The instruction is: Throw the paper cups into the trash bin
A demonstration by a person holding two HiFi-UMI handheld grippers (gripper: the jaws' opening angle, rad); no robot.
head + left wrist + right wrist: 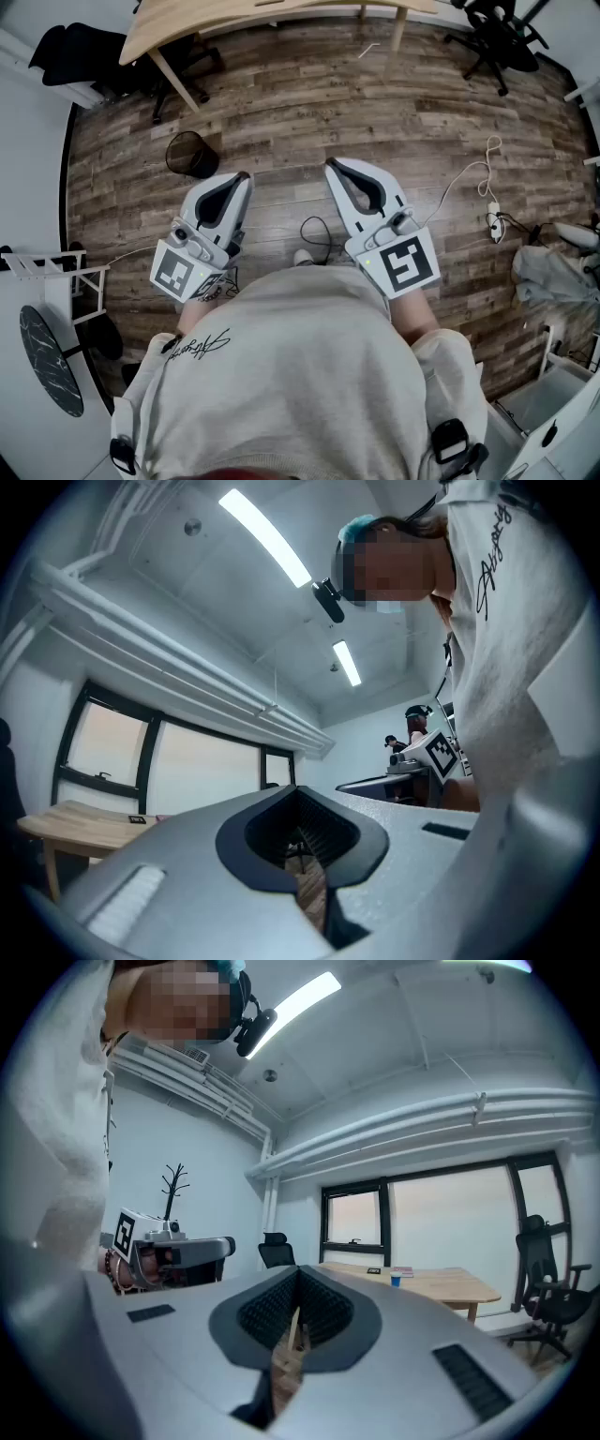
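A black mesh trash bin point(190, 153) stands on the wooden floor, ahead and to the left of my left gripper point(240, 178). Both grippers are held side by side in front of the person's body, pointing forward. The left gripper point(305, 855) has its jaws together with nothing in them. My right gripper point(332, 168) is shut and empty too, as the right gripper view point(289, 1330) shows. I see no paper cup on the floor. A small blue cup-like thing point(397, 1281) sits on a wooden table point(441, 1286) far ahead.
A light wooden table point(187, 21) stands at the far side, with black office chairs point(497, 36) to the right and another chair point(80, 56) at the left. A power strip with white cable point(492, 214) lies on the floor at right. A coat rack point(174, 1190) stands by the wall.
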